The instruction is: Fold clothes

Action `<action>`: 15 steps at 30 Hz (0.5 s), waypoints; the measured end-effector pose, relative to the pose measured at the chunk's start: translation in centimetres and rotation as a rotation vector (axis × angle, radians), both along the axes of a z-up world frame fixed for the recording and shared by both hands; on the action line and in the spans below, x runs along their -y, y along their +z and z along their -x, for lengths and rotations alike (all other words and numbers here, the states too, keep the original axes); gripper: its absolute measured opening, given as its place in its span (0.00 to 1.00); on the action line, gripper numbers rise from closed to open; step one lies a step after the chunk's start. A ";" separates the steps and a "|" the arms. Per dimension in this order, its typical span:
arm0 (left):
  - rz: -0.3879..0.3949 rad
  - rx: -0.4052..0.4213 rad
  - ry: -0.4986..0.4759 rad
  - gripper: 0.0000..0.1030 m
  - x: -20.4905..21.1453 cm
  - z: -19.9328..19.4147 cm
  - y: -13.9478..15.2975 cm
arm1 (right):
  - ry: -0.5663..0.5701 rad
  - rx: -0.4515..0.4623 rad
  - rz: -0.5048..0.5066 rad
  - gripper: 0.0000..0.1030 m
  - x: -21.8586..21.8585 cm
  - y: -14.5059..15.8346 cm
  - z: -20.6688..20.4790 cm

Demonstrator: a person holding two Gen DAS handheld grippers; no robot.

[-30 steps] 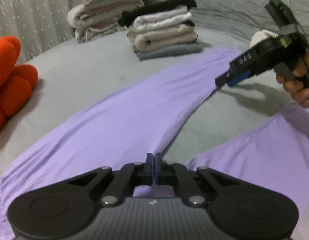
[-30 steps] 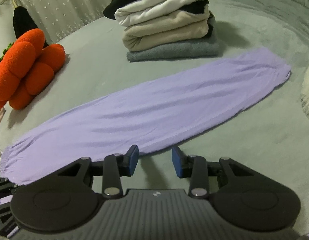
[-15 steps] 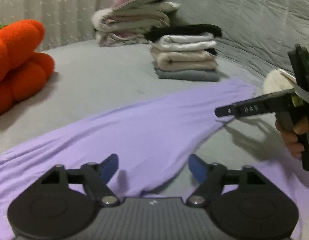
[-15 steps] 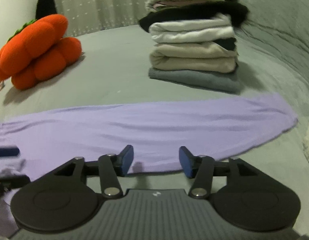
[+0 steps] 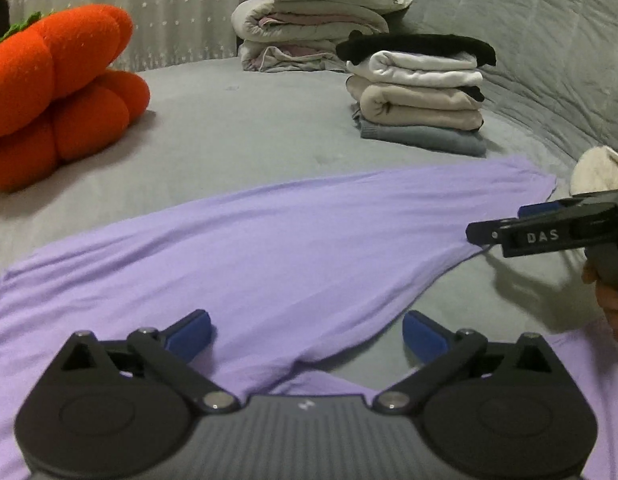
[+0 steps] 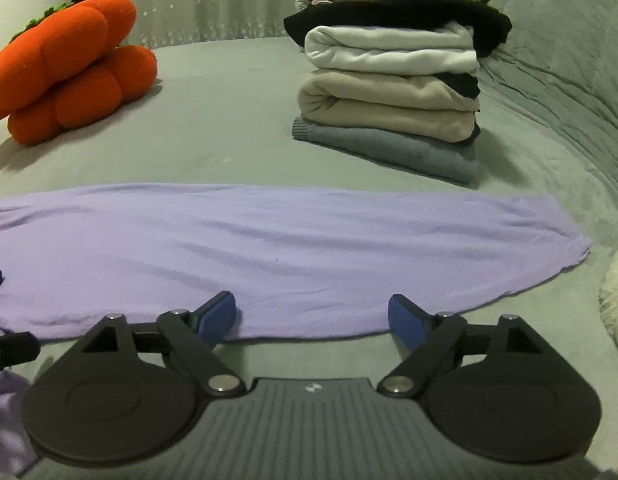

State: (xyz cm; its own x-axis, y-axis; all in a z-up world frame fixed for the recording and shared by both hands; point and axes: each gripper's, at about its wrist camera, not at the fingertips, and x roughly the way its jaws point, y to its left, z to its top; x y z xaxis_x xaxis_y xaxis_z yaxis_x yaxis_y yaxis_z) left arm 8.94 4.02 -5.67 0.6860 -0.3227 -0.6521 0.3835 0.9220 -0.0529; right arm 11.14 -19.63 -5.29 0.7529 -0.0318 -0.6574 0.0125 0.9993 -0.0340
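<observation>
Both claws, left claw [image 5: 305, 334] and right claw [image 6: 311, 320], have released the lilac garment [image 5: 269, 248] and are opening wide over the grey bed [image 6: 229, 136].

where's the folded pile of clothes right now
The folded pile of clothes sits on the grey bed beyond the purple garment, right of the orange plush.

So the bed [image 6: 229, 128] has a soft grey velvety cover. Lying flat across the near part is a long lilac knit garment [image 6: 269, 248], stretched left to right. Far left sits a puffy orange plush pumpkin cushion [image 6: 69, 68]. Far right there's a neat stack of folded clothes [image 6: 389, 92], grey one on the bottom, and behind it a pile of folded bedding [image 5: 309, 28].
</observation>
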 end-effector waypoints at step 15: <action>-0.054 0.013 0.079 0.99 1.4 4.0 2.1 | -0.062 -0.050 -0.022 1.00 1.6 2.6 4.7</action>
State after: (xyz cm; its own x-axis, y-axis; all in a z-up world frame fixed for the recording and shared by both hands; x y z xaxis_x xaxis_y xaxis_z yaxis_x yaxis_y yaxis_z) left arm 4.93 2.57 -3.55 0.7167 -0.2318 -0.6577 0.3093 0.9510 0.0019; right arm 6.40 -21.19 -2.64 0.7160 -0.0621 -0.6954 0.0731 0.9972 -0.0138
